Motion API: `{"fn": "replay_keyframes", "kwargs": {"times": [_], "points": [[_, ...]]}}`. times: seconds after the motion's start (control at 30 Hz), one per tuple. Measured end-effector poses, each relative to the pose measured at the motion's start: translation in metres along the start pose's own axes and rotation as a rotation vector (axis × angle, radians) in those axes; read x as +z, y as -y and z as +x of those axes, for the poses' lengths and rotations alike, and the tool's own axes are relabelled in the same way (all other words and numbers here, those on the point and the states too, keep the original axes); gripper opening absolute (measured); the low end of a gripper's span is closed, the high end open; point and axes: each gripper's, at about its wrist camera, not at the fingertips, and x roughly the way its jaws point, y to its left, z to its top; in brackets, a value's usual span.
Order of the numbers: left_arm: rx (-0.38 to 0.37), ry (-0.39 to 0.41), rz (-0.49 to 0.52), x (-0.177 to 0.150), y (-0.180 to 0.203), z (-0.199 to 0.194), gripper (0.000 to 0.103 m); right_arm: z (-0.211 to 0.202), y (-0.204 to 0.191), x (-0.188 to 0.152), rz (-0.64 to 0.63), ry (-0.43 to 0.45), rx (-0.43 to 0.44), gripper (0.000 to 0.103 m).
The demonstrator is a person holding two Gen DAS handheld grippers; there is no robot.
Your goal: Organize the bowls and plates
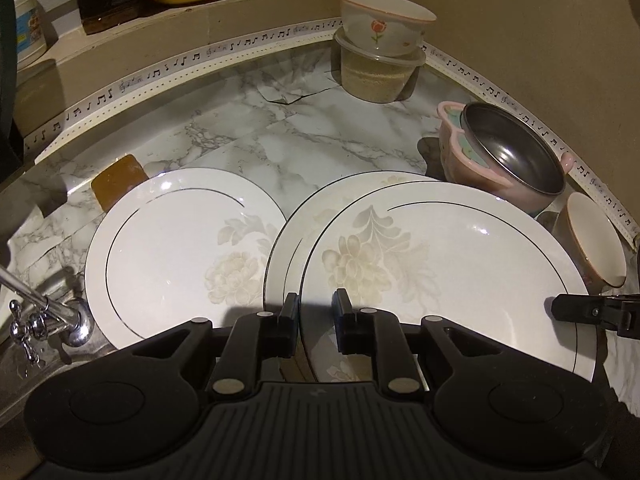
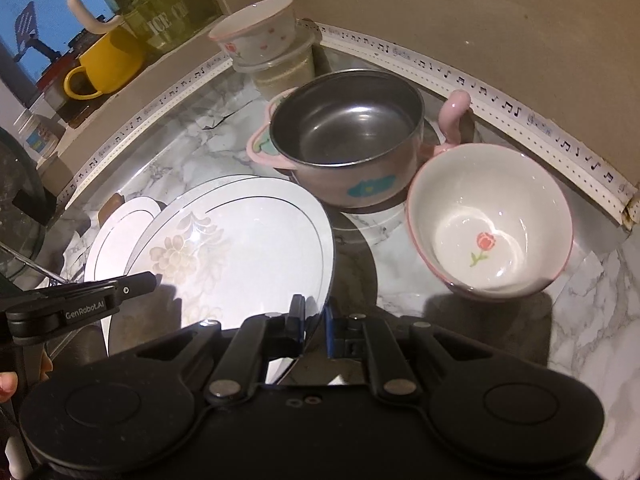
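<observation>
Marble tabletop (image 1: 280,136), corner against the wall. Far left, tap (image 1: 48,316) at the tabletop's left edge. Next, single floral plate (image 1: 180,248) lying flat near the front-left, brown sponge (image 1: 118,180) just behind it.

Left gripper (image 1: 315,320): jaws nearly together, pinching the left rim of the top plate (image 1: 440,264). This plate sits over a second plate (image 1: 296,240) whose edge shows just beside it on the left; whether the two touch is not clear. Top plate extends ahead and right of the gripper.

Right gripper (image 2: 315,328): jaws nearly together, pinching the right rim of the same top plate (image 2: 240,248); plate spreads ahead-left of it. Left gripper tip visible at the plate's far side in the right wrist view.

Behind the plates, steel bowl (image 2: 344,136) nested in a pink handled bowl (image 2: 454,116), toward the right back edge. Right of that, rose bowl (image 2: 488,220), tilted, near the tabletop's right edge, ahead-right of the right gripper. Back corner: another rose bowl (image 1: 384,20) stacked on a lidded plastic container (image 1: 376,76). Yellow mug (image 2: 108,64) on the ledge above.
</observation>
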Motion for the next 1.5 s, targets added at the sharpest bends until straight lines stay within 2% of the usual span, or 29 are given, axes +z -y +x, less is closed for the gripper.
{"fn": "replay_keyframes", "kwargs": {"times": [0.33, 0.57, 0.9, 1.13, 1.33, 1.5], "points": [[-0.032, -0.020, -0.001, 0.001, -0.005, 0.003, 0.017, -0.002, 0.000, -0.003, 0.015, 0.012, -0.001, 0.010], [0.000, -0.004, 0.076, -0.002, 0.002, 0.002, 0.017, -0.005, 0.002, 0.002, 0.031, 0.023, 0.015, 0.007], [-0.021, 0.034, 0.016, -0.003, -0.014, -0.016, 0.017, -0.002, 0.001, 0.000, 0.021, 0.022, 0.015, 0.007], [-0.059, 0.051, 0.029, -0.011, -0.008, -0.022, 0.017, 0.009, 0.001, -0.004, 0.022, 0.000, 0.038, 0.008], [-0.062, 0.048, 0.047, -0.015, -0.001, -0.019, 0.017, 0.013, 0.000, 0.000, -0.008, -0.010, 0.030, 0.010], [-0.066, 0.046, 0.089, -0.020, 0.008, -0.018, 0.017, 0.017, -0.009, 0.002, -0.105, -0.017, -0.003, 0.012]]}}
